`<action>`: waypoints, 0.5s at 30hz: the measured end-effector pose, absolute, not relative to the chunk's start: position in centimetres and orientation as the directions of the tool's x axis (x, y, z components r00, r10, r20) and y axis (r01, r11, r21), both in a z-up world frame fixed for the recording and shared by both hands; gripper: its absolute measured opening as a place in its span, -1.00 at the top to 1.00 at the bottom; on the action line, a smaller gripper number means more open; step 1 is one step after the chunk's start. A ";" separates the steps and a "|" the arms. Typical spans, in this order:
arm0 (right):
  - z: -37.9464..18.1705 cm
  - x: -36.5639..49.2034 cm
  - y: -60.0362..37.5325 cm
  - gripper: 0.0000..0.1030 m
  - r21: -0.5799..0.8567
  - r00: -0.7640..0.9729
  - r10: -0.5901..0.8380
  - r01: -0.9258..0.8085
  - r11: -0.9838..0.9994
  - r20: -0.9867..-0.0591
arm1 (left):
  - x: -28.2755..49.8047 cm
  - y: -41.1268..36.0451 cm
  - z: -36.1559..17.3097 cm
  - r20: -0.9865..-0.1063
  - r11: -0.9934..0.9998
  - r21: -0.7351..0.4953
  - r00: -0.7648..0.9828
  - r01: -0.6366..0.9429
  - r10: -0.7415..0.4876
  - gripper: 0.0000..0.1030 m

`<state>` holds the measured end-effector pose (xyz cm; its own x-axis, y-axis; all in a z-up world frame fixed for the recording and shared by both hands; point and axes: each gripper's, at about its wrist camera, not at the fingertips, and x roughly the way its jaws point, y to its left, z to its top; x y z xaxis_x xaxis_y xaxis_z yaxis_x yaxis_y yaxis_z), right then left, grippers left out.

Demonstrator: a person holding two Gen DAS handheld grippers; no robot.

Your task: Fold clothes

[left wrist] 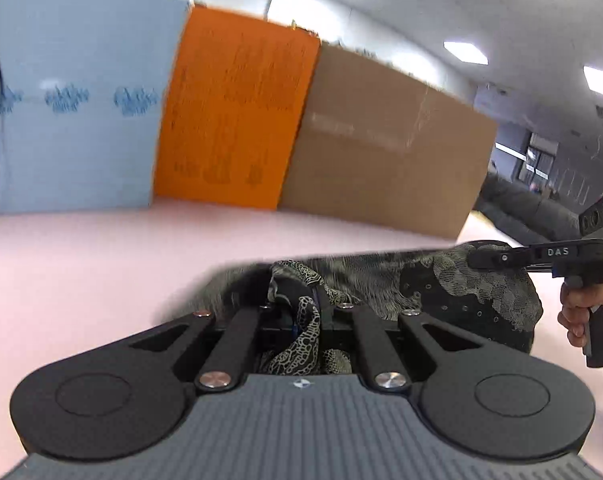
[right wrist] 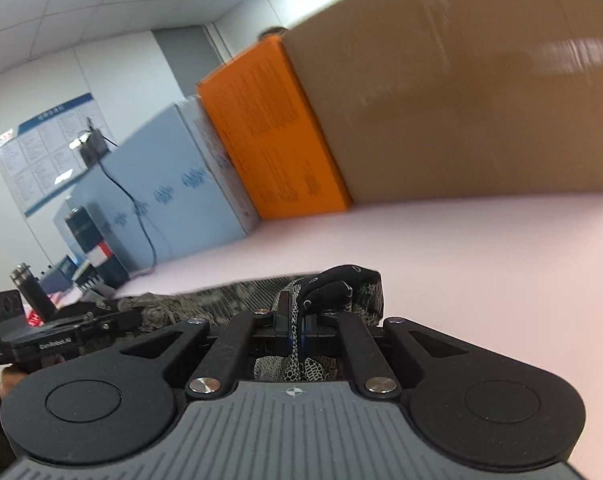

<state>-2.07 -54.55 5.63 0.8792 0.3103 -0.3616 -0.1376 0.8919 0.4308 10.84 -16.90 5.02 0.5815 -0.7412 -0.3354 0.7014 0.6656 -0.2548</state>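
Note:
A dark garment with a pale net-like print hangs stretched above the pink table. My left gripper is shut on one bunched corner of it, the cloth squeezed between the jaws. At the right of the left wrist view my right gripper pinches the other end, with a hand on its handle. In the right wrist view my right gripper is shut on a fold of the garment. There the left gripper holds the far end at the left.
Three boxes stand along the far side of the table: a pale blue box, an orange box and a brown cardboard box. A black cable runs down the blue box. Dark devices sit at the table's left end.

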 end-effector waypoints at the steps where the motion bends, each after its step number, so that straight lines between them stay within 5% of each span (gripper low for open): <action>1: 6.7 -2.0 -54.0 0.93 0.423 0.883 0.315 -0.152 0.893 -0.348 | 10.7 -16.3 5.7 -0.320 0.668 -0.255 0.591 0.699 -0.741 0.89; 9: 14.7 1.3 -47.7 0.93 0.354 0.879 0.403 -0.304 0.885 -0.254 | 9.3 -8.6 11.9 -0.211 0.751 -0.165 0.721 0.639 -0.660 0.89; 15: 15.6 8.2 -40.3 0.93 0.392 0.795 0.565 -0.459 0.797 -0.218 | 8.8 0.0 14.4 -0.167 0.863 -0.114 0.847 0.492 -0.505 0.88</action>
